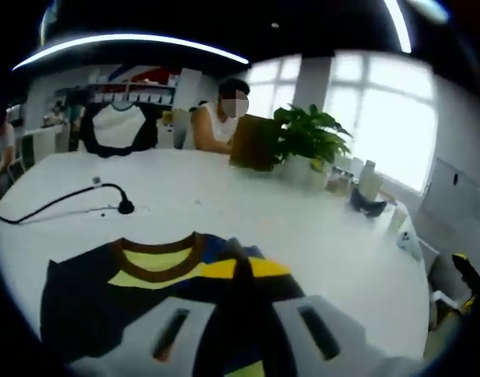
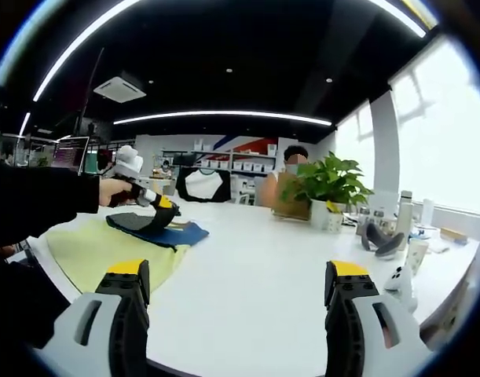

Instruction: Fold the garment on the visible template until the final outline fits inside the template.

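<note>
Fingers of my left gripper [image 1: 241,271] are pinched together on the dark garment [image 1: 145,290], lifting a fold; its lower part is cut off by the jaws. My right gripper [image 2: 240,287] gapes wide, holding nothing, above the white table [image 2: 263,259]. Leftward, the yellow-green template [image 2: 98,247] lies partly hidden under the garment.

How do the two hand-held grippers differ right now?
The left hand-held gripper has its jaws shut on the garment, lifting a fold of dark and yellow cloth; the right hand-held gripper has its jaws wide apart and holds nothing. The left one works over the garment, while the right one hangs over bare white table. Both have grey bodies and yellow-tipped black jaws.
</note>
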A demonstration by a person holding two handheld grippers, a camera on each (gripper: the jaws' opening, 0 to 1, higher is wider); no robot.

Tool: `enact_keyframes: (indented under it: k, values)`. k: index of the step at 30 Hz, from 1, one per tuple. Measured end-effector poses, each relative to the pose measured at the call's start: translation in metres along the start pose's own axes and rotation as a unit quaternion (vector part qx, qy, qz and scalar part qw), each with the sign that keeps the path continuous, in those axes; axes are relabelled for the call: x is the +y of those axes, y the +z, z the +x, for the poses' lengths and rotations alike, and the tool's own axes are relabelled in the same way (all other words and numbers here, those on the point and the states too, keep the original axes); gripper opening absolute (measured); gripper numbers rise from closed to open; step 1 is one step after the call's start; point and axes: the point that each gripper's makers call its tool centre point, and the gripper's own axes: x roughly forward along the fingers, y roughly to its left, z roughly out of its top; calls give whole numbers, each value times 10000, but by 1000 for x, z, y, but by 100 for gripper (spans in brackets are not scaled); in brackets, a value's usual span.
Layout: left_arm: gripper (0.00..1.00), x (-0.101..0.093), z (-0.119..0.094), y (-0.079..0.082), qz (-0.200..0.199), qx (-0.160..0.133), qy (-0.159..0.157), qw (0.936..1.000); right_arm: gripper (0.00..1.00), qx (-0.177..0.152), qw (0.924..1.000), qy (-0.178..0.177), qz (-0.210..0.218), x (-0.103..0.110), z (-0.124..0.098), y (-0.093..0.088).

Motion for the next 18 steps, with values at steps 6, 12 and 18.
enact_keyframes:
  k: [6,12,18]
  values:
    - [3,-10,8,-20,-28,88,-142,9999,95,-116,9999,12,20,2,-1,9]
    - [4,-12,12,-30,63,159,-181,9997,95,-105,9999,-13,30,0,-2,9]
    - [4,-13,14,-35,108,179,-172,9996,95,-92,9999,-28,38,-1,-3,8]
